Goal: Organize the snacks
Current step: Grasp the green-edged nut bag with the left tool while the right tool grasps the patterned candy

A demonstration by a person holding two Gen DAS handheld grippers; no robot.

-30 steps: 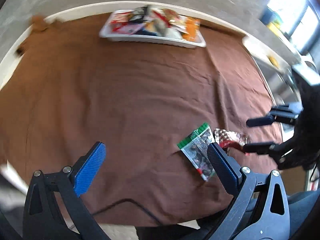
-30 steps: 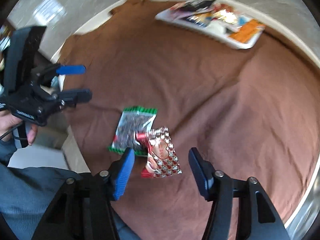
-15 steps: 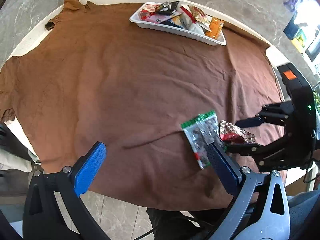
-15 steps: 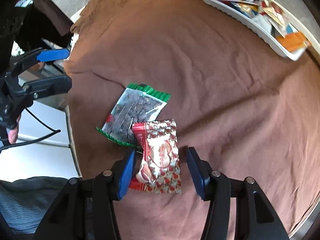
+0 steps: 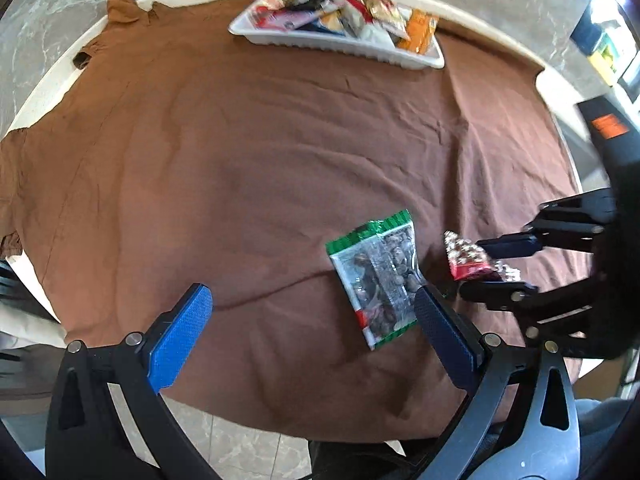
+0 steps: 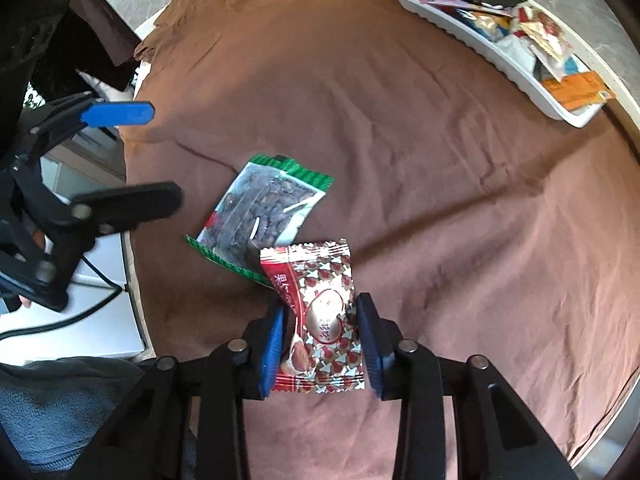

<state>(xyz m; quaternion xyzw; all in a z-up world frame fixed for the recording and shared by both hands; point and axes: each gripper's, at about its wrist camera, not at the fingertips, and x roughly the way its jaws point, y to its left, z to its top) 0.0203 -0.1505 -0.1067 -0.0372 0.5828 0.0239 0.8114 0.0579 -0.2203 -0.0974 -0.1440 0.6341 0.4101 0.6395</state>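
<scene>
right gripper point(image 6: 320, 332) jaws, just closing, flank the red packet point(image 6: 320, 316), pads at its sides; green packet point(image 6: 260, 216) partly under it on brown cloth point(image 6: 440, 200).

The green packet's point(image 6: 264, 220) near corner hides under the red packet point(image 6: 320, 320) — tray snacks point(image 5: 344, 16) blur, labels unreadable.
</scene>
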